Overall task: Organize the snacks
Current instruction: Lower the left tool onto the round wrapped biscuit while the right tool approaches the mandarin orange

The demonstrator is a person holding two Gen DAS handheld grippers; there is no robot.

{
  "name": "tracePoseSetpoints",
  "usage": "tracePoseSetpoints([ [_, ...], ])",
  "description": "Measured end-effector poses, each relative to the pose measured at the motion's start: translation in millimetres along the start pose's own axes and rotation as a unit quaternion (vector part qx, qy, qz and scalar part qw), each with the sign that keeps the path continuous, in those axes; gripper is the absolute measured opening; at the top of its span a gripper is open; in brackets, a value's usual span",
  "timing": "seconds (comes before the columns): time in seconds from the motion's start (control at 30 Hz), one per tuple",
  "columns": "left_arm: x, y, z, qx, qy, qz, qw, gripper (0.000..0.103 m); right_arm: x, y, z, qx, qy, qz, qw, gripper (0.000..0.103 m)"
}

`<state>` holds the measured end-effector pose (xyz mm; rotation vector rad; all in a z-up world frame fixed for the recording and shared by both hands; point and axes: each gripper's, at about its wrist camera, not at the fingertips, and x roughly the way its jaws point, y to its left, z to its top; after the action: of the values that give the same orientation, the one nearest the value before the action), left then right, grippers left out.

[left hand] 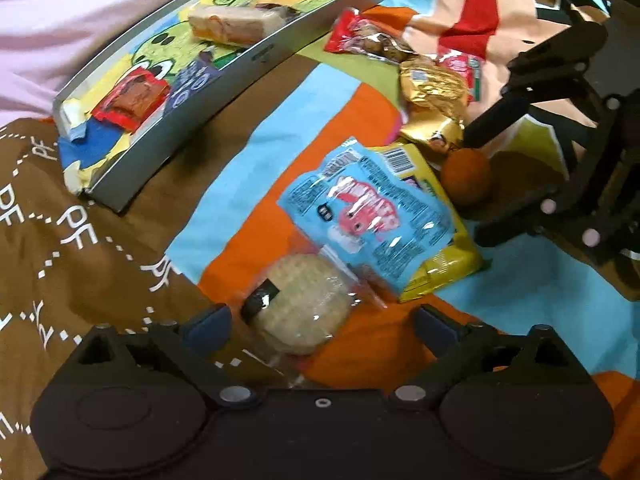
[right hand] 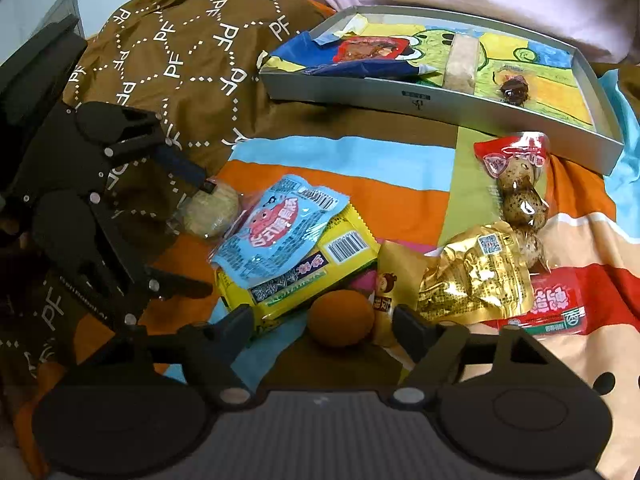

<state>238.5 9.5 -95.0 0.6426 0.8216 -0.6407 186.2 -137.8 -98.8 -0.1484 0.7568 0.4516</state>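
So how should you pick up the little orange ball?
Grip the orange ball across its round middle, coming down from above. It lies alone between the right gripper's open fingers, clear of the yellow packet and gold packet at its sides.

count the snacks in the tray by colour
In the tray:
red packet: 1
dark blue packet: 1
pale bar: 1
dark brown sweet: 1
total: 4
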Motion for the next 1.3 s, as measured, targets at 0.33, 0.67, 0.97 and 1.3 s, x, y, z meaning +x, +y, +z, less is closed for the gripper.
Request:
tracePoseSetpoints([
  [0.33, -10.0, 6.0, 1.7, -0.023, -0.019, -0.013, 0.9995, 0.095, -5.3, 4.8, -0.5, -0.006, 0.0, 0.008, 1.0, 0.062],
  [0.67, -9.6, 29.0, 0.4, -0.101, -0.015, -0.024, 0.9944, 0.084, -1.3, 3.3, -3.0, -0.01, 0.006, 0.001, 1.0, 0.062],
  [0.97, -2.1, 31.6, -0.5, -0.149, -0.021, -0.018, 0.9884, 0.071, 0.0, 10.9, -3.5, -0.037, -0.005, -0.021, 0.999, 0.053],
  [1.3, -3.7, 21.9, 1.9, -0.139, -0.025, -0.038, 0.9892, 0.065, 0.7, 9.1, -4.8, -0.04, -0.004, -0.032, 0.999, 0.042],
])
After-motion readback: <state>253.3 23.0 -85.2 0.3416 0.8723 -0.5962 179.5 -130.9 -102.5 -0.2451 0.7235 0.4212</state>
